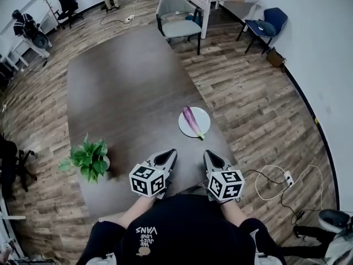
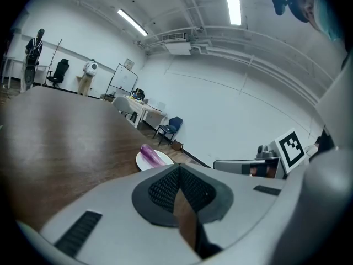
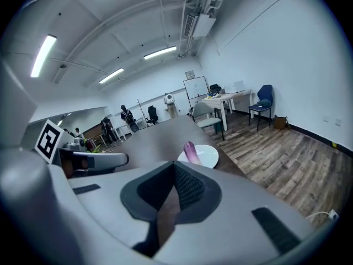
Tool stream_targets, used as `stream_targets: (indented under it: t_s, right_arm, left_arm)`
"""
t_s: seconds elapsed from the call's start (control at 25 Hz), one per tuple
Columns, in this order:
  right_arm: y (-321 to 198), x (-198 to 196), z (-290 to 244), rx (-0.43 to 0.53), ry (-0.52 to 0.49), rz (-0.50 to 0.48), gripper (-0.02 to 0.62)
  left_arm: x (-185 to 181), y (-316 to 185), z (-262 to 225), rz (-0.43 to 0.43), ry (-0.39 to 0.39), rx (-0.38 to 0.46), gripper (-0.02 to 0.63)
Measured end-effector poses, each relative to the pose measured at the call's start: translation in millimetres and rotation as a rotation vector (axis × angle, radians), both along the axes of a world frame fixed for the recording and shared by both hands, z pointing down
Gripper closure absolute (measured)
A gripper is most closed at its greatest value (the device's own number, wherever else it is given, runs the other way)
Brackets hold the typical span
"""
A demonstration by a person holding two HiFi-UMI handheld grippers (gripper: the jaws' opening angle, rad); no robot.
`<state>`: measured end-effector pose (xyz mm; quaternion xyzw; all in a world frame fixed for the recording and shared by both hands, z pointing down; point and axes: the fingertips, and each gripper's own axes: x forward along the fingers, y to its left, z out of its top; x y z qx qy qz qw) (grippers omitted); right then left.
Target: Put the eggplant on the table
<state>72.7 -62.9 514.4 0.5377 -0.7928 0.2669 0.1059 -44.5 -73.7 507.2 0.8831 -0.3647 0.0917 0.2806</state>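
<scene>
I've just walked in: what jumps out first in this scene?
A purple eggplant lies on a white plate near the right edge of the long dark table. Closer in, the left gripper and right gripper are shut and empty. A leafy potted plant stands at the table's left edge.

We count one table (image 1: 121, 81). On it are one eggplant (image 1: 193, 121) and one plate (image 1: 185, 127) near its right edge, and one potted plant (image 1: 88, 158) near its left edge. At its near edge are two grippers, the left gripper (image 1: 169, 155) and the right gripper (image 1: 210, 157). Past its far end we count three chairs: a grey chair (image 1: 177, 15), a blue chair (image 1: 267, 22) and a black chair (image 1: 69, 4).
</scene>
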Motion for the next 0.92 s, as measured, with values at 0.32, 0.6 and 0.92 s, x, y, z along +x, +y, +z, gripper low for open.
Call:
stream_targets:
  t_s: [0.32, 0.6, 0.92]
  right_arm:
    - [-8.7, 2.9, -3.1, 0.005, -0.006, 0.004, 0.577]
    - [-12.7, 3.7, -3.4, -0.001, -0.012, 0.000, 0.577]
    - [-17.9, 9.7, -4.3, 0.000, -0.012, -0.007, 0.577]
  left_arm:
    - [5.4, -6.0, 0.6, -0.003, 0.017, -0.009, 0.595]
    - [5.4, -9.9, 1.3, -0.015, 0.027, -0.020, 0.595]
    - [12.0, -12.4, 2.2, -0.012, 0.008, -0.017, 0.595]
